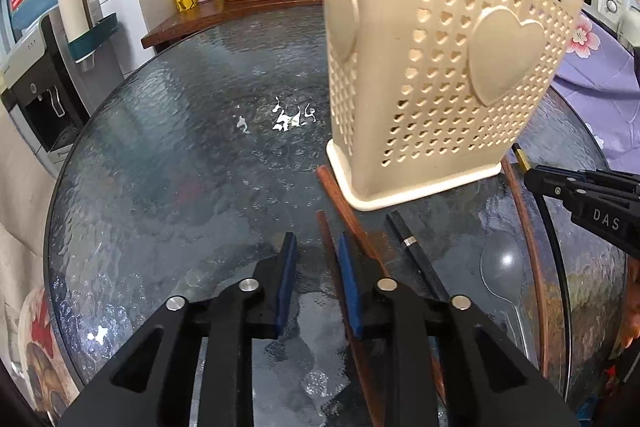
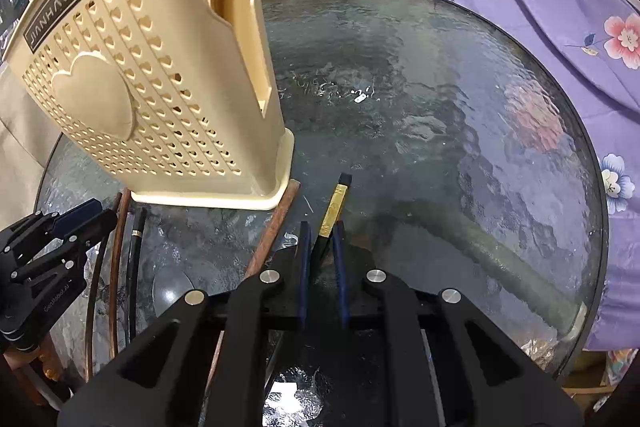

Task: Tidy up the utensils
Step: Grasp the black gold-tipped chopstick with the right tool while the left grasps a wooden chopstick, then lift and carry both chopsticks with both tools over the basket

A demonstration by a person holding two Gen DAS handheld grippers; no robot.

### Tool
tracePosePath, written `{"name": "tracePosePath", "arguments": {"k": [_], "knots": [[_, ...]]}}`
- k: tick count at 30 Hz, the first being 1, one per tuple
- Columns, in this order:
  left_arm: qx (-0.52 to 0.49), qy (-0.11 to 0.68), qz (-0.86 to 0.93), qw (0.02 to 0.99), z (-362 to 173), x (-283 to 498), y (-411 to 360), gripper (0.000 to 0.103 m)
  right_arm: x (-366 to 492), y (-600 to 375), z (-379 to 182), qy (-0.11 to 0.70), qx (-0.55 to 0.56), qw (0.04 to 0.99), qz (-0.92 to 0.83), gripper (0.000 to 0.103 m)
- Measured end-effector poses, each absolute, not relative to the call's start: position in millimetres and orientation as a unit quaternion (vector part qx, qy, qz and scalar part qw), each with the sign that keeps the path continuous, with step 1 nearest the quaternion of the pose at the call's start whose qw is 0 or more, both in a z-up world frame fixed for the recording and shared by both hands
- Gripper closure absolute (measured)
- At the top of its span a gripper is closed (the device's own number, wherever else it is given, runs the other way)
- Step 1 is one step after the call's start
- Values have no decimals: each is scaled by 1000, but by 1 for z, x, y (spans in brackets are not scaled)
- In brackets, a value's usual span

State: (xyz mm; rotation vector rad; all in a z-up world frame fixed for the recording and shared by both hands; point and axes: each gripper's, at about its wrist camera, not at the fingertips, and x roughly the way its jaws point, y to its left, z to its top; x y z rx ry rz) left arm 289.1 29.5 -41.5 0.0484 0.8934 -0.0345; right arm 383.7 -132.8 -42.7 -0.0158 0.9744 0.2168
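Right tongs grip a black chopstick with a gold band. Left tongs stand slightly apart, a reddish-brown wooden chopstick lying against the right pad. Beyond, a beige perforated utensil holder with raised hearts stands upright on the glass worktop

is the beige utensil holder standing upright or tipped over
Upright. The beige utensil holder stands on its base on the glass table, open top upward, with loose chopsticks lying flat by its base.
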Motion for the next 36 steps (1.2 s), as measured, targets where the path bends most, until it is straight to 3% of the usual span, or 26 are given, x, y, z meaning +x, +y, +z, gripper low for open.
{"name": "tracePosePath", "arguments": {"k": [9,12,25,36], "knots": [[24,428,-22,903,-43,279,21,88,369,-129,-44,460,-4,882,103,91],[21,429,-23,903,-42,277,20,96,367,-134,-45,460,7,882,105,93],[-18,430,-30,902,-37,288,34,97,365,-152,-44,449,49,883,127,95],[-53,374,-35,925,11,274,53,98,350,-173,-5,386,100,904,153,95]]}}
